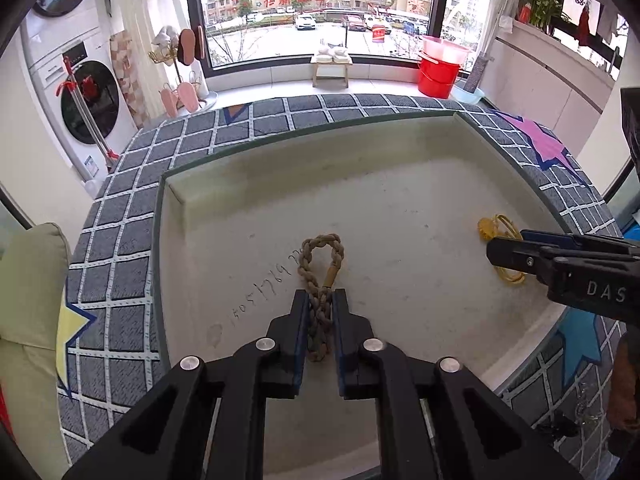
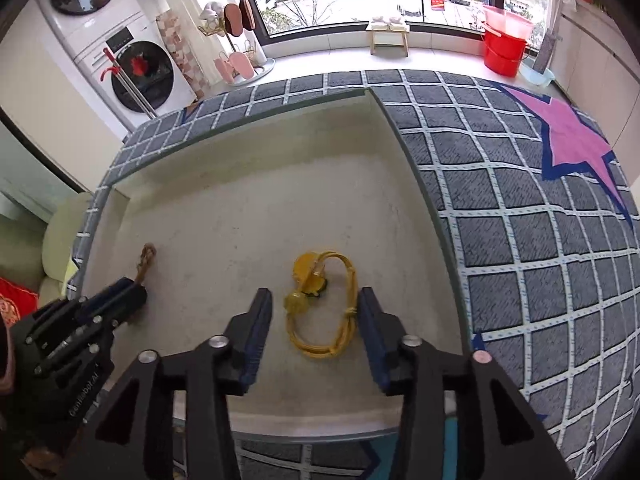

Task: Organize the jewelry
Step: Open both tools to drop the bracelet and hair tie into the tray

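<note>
A braided tan rope bracelet lies on the floor of a shallow cream tray. Its lower end runs between the fingers of my left gripper, which stands open close around it; the braid rests on the tray. In the right wrist view a yellow cord bracelet with amber pendants lies on the same tray between the wide-apart fingers of my open right gripper, with gaps on both sides. The right gripper shows at the right of the left view, over the yellow bracelet. The left gripper and the braid appear at the left.
The tray sits on a grey checked rug with a pink star. Beyond it are a washing machine, a slipper rack, a small stool, a red bucket and a window. A pale cushion lies at left.
</note>
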A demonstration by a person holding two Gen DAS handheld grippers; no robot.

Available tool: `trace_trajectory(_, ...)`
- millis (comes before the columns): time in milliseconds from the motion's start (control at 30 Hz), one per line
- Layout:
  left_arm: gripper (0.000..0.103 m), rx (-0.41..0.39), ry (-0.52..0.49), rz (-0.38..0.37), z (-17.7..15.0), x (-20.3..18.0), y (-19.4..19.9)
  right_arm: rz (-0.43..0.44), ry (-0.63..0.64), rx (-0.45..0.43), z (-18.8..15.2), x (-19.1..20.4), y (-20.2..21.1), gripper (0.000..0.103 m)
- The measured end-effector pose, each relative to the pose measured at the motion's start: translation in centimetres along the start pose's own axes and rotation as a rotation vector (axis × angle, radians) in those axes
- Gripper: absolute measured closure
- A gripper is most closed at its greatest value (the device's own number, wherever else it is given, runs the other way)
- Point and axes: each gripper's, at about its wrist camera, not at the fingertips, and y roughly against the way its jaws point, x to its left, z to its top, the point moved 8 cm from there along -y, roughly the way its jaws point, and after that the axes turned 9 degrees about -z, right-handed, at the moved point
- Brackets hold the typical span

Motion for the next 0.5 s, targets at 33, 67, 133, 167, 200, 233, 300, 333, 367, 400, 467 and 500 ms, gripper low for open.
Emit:
trace_trajectory(33,0.025,-0.010,0.000,0.007,0.1,0.1,0.3,0.011,-0.011,-0.005,0.1,0.0,0.2,0.048)
trace_trajectory(67,0.006,-0.031,0.000,0.013,0.2,0.2,0.8,0.020,-0.018,-0.012,0.3,0.2,0.4,0.047)
trace_trajectory(133,0.006,-0.074,-0.018,0.020,0.8,0.0,1.8,0.044,-0.025,-0.034,0.6,0.5,1.3,0.046)
trace_trajectory(167,0.006,-0.075,-0.023,0.019,0.9,-0.1,2.0,0.051,-0.025,-0.045,0.7,0.6,1.7,0.041)
trace_trajectory(200,0.006,-0.078,-0.024,0.020,1.0,-0.2,2.3,0.053,-0.028,-0.056,0.8,0.6,2.2,0.037)
trace_trajectory(233,0.006,-0.085,-0.023,0.024,1.0,-0.2,2.7,0.058,-0.035,-0.068,0.9,0.6,2.7,0.032)
trace_trajectory(300,0.006,-0.100,-0.017,0.024,1.2,-0.3,3.3,0.079,-0.057,-0.085,1.1,0.6,3.8,0.031)
trace_trajectory(333,0.006,-0.113,-0.012,0.023,1.2,-0.4,3.8,0.091,-0.070,-0.091,1.1,0.5,4.3,0.030)
trace_trajectory(367,0.005,-0.129,-0.009,0.020,1.2,-0.5,4.5,0.099,-0.080,-0.095,1.1,0.5,4.7,0.023)
trace_trajectory(400,0.000,-0.138,-0.007,0.017,1.1,-0.5,4.9,0.106,-0.088,-0.101,1.1,0.4,5.2,0.020)
trace_trajectory(467,0.000,-0.163,0.005,0.008,1.0,-0.5,6.2,0.125,-0.104,-0.114,0.8,0.2,6.2,0.019)
trace_trajectory(500,0.000,-0.169,0.010,0.000,0.9,-0.5,6.8,0.140,-0.112,-0.118,0.6,0.2,6.8,0.019)
